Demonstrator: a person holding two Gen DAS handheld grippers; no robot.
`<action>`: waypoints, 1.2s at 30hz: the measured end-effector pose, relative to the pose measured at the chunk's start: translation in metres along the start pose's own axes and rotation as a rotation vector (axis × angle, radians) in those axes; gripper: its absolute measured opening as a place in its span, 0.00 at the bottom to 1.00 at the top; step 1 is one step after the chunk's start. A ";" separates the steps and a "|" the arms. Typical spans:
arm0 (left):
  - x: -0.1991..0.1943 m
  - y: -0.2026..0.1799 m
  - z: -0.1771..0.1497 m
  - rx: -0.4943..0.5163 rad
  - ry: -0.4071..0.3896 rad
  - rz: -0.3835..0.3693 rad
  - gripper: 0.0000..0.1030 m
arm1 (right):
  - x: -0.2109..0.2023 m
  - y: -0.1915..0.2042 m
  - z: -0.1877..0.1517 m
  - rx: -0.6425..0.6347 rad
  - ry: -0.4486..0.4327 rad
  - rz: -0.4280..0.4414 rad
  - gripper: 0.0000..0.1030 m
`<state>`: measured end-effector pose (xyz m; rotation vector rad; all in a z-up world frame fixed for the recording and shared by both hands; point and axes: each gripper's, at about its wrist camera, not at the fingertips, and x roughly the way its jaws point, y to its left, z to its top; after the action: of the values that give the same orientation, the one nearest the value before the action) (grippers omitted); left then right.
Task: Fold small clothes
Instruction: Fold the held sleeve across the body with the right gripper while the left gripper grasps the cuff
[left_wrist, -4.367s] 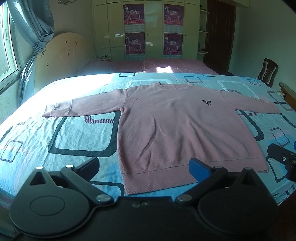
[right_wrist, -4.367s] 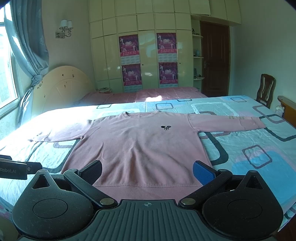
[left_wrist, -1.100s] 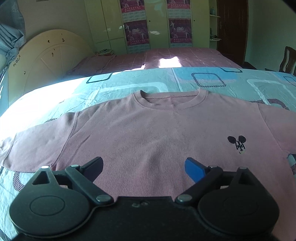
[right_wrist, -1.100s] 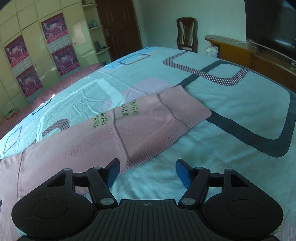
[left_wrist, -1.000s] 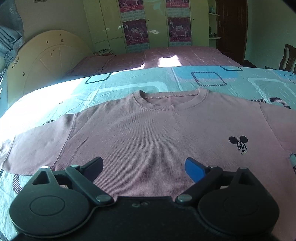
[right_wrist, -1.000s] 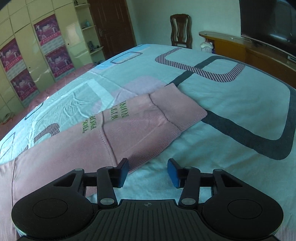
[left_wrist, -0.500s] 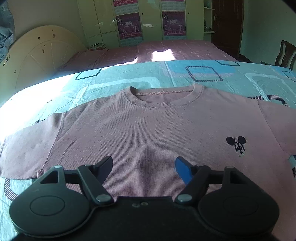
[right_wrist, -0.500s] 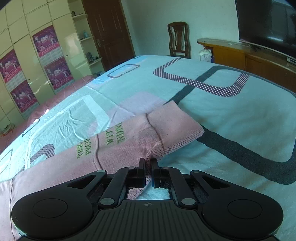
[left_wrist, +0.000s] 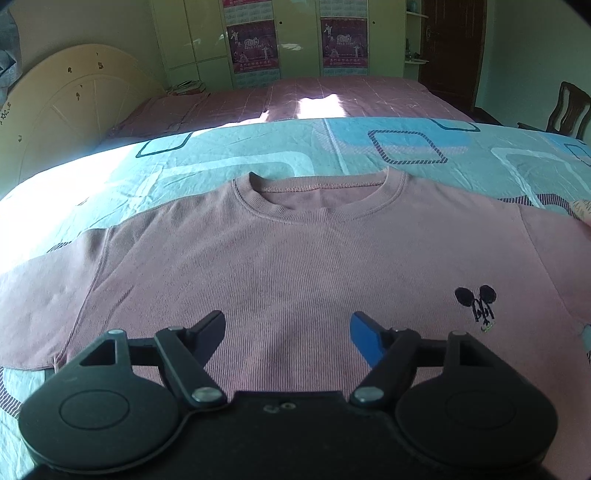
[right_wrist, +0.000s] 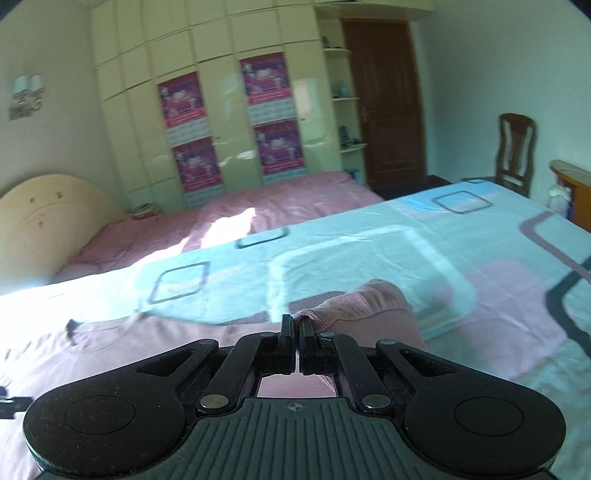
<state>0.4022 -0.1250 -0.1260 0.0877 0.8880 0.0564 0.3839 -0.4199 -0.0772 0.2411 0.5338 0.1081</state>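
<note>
Now right gripper (right_wrist: 296, 326) pinches sweater (left_wrist: 314, 266) sleeve (right_wrist: 364, 302), lifted off bed.

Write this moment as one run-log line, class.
stage: first sleeve fold | right gripper: shut on sleeve, lifted off bed | left gripper: open over sweater chest, holding nothing
</note>
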 end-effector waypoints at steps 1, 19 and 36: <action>0.002 0.003 -0.001 -0.004 0.004 0.000 0.72 | 0.004 0.021 -0.005 -0.021 0.017 0.047 0.01; 0.004 0.008 0.003 0.047 -0.020 -0.158 0.73 | -0.015 0.084 -0.055 -0.037 0.151 0.069 0.54; 0.007 -0.132 -0.031 0.391 -0.062 -0.350 0.51 | -0.055 0.007 -0.094 0.094 0.206 -0.091 0.54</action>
<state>0.3842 -0.2541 -0.1644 0.2955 0.8324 -0.4459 0.2884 -0.4037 -0.1266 0.2985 0.7547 0.0188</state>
